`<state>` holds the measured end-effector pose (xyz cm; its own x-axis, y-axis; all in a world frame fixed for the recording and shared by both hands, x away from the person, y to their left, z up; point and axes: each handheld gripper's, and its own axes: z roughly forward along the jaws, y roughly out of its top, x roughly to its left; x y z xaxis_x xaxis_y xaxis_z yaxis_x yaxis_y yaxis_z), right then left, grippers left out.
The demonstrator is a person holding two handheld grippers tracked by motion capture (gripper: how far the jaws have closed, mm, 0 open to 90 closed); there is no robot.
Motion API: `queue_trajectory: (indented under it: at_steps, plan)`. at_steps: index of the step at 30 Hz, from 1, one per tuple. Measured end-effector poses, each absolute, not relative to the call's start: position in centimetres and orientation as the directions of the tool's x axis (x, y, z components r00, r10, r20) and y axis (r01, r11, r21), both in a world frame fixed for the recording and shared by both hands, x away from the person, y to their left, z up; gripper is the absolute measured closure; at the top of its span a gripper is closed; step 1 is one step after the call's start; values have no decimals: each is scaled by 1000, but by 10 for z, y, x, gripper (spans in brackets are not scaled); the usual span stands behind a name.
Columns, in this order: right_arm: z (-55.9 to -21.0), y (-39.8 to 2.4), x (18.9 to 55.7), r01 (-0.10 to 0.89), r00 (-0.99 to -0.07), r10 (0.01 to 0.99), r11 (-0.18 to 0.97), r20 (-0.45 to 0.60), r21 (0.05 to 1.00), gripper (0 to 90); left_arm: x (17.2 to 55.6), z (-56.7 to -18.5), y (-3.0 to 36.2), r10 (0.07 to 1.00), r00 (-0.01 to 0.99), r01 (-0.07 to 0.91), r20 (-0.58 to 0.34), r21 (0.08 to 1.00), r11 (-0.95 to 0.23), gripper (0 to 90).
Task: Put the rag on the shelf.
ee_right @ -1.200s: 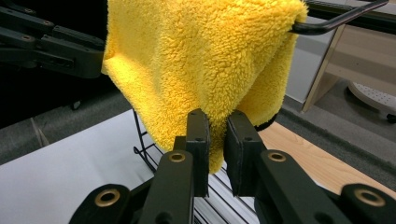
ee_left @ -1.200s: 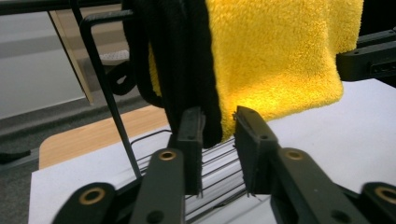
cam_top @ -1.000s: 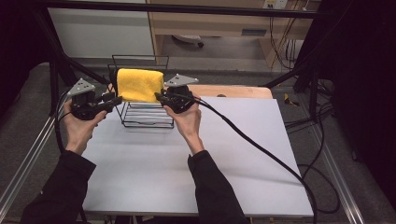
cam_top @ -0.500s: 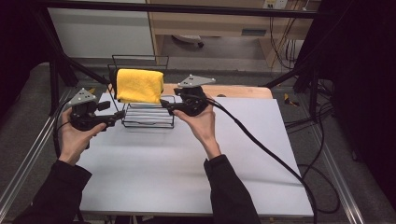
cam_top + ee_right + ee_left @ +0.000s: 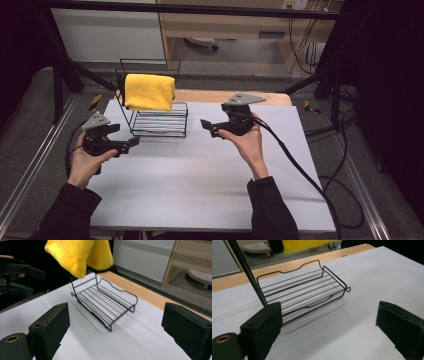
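Observation:
A black wire rack stands at the back left of the white table. A yellow towel hangs folded over its raised top rail. My left gripper is held low to the rack's left front, open and holding nothing. In the left gripper view the rack's tray lies ahead between the wide-set jaws. My right gripper hovers to the right of the rack, open and pointing at it. The right gripper view shows the rack, the towel and the left gripper beyond.
A wooden board runs along the table's back edge behind the rack. Black frame struts slant down at the back left and right. The right gripper's cable trails across the table's right side, with more cables on the floor.
Both grippers have drawn back from the rack's sides. The left went down and toward the person, the right went right. The towel stays on the rail.

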<state>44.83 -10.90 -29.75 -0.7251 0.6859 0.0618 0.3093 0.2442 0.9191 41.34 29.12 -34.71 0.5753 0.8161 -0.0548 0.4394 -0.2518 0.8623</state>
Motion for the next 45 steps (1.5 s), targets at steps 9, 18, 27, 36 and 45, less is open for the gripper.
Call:
queue_trajectory:
  at_steps: [9,18,27,36,45]
  plan:
    - [-328,-161,436,353,-691,717,223,92,909,47,403,-372,284,814,579,444,-44,854,-270,64]
    - [-370,-191,417,398,-677,729,245,103,884,28,390,-401,281,791,610,449,-47,843,-296,68]
    - [-415,-216,399,459,-660,738,251,139,852,20,384,-420,282,780,622,469,-60,827,-310,68]
    - [-435,-245,384,493,-635,756,236,161,837,12,381,-432,282,770,637,468,-45,816,-340,66]
    - [-450,-264,375,525,-626,756,229,190,820,11,380,-438,282,765,643,464,-35,813,-353,66]
